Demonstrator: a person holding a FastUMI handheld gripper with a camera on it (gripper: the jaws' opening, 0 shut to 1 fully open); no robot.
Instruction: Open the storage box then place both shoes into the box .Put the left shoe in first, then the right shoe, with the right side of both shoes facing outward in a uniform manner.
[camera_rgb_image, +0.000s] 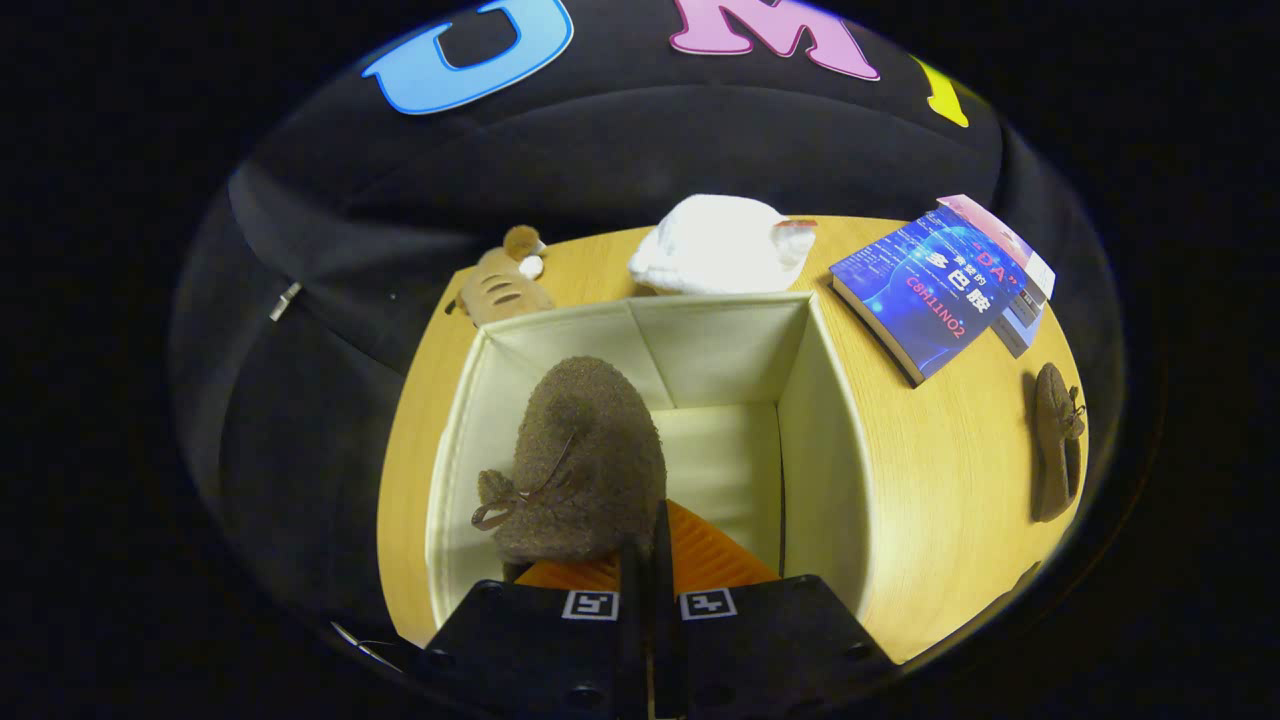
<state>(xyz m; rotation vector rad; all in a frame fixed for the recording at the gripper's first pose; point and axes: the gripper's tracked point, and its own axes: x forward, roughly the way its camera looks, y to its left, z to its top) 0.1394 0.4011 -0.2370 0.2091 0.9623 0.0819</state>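
Brown fuzzy suede shoe (583, 455) is hanging from the gripper's (648, 560) closed jaws, pinched thinly, risking slipping crooked into the cream fabric storage box (815, 400).

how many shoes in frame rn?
2. One brown shoe is held in the fingers over the open storage box. The other shoe lies on the table, right of the box, below the books.
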